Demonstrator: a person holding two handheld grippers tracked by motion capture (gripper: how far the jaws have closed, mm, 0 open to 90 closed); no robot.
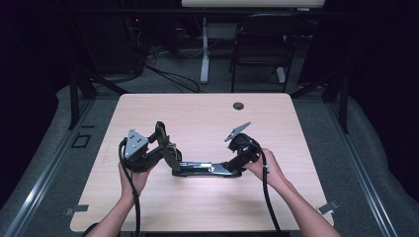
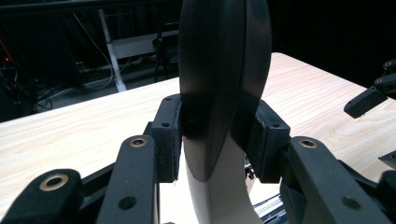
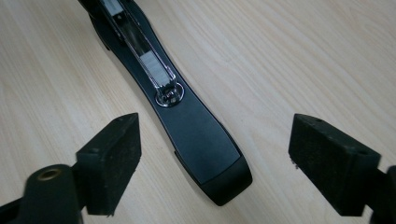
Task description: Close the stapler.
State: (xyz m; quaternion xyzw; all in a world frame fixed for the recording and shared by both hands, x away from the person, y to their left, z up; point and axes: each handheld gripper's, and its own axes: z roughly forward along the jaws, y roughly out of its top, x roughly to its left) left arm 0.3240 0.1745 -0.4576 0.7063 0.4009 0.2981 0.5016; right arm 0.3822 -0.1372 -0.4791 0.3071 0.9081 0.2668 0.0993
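Note:
A black stapler lies swung open on the wooden table [image 1: 207,113]. Its base [image 1: 205,169] rests flat, with the metal staple channel [image 3: 149,63] facing up. The stapler's top arm [image 2: 219,79] stands upright, and my left gripper [image 2: 219,135] is shut on it, both pads pressing its sides. In the high view the left gripper [image 1: 168,150] is at the base's left end. My right gripper [image 3: 210,158] is open over the base's front end [image 3: 205,140], one pad [image 3: 116,154] on each side and not touching it. From above, the right gripper [image 1: 236,165] is at the base's right end.
A round cable hole [image 1: 238,105] sits near the table's far edge. Beyond the table stand a dark chair [image 1: 262,44] and a white desk leg [image 1: 204,49], with cables on the floor. The right gripper's jaw [image 2: 369,100] shows at the edge of the left gripper view.

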